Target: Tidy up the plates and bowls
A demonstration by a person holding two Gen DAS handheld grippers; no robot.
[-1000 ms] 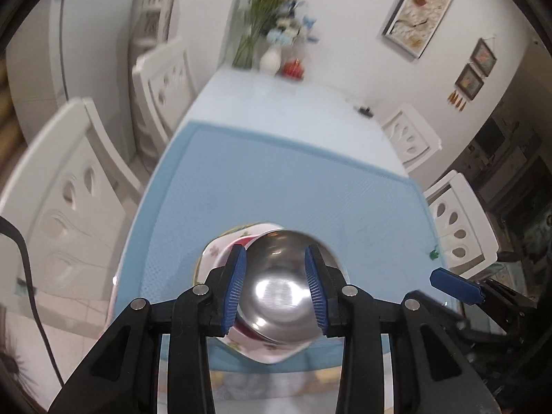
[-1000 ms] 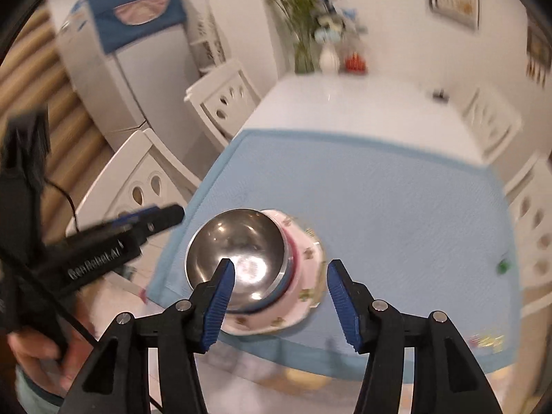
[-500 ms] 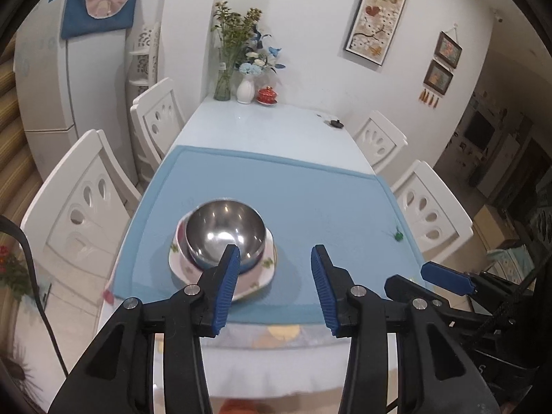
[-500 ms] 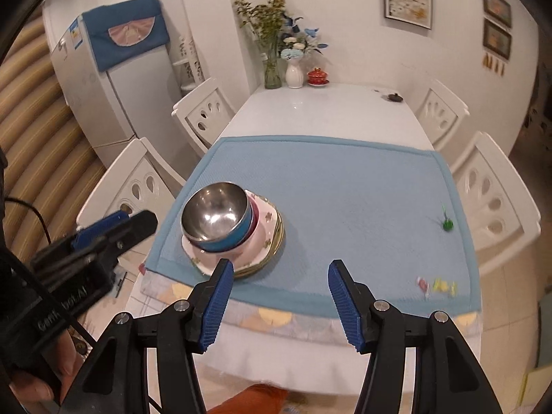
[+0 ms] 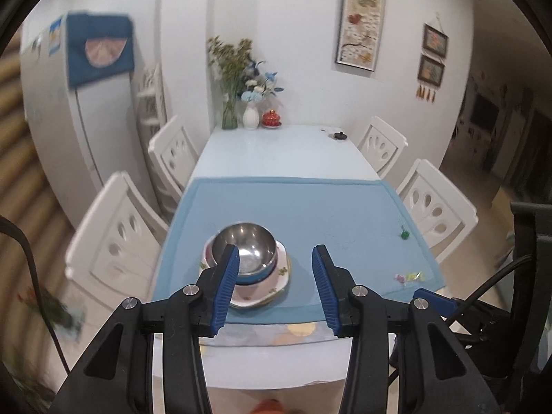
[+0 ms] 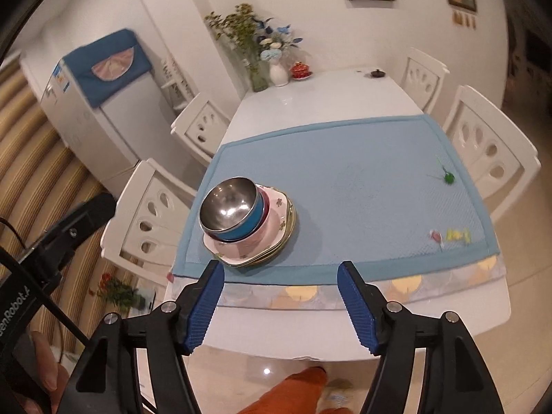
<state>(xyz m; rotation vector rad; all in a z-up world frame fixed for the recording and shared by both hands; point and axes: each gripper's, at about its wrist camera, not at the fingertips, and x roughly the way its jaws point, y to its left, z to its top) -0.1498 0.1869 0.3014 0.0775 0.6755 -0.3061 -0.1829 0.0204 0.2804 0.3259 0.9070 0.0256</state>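
Note:
A steel bowl (image 5: 246, 246) (image 6: 229, 205) with a blue outside sits nested on other bowls, on a stack of floral plates (image 5: 267, 289) (image 6: 272, 238). The stack stands at the near left of the blue mat (image 5: 327, 207) (image 6: 362, 186). My left gripper (image 5: 275, 258) is open and empty, pulled back above the table's near edge. My right gripper (image 6: 280, 269) is open and empty, also back from the stack, over the table's near edge.
White chairs (image 5: 114, 234) (image 6: 490, 141) line both sides of the white table (image 5: 276, 145). Vases with flowers (image 6: 262, 58) and a red lidded pot (image 5: 271, 118) stand at the far end. A small green object (image 6: 448, 177) and candy wrappers (image 6: 452, 234) lie on the mat's right.
Both grippers have drawn back and up from the stack. The left gripper, close over the steel bowl a second ago, is now well away from it. The stack has stayed in place.

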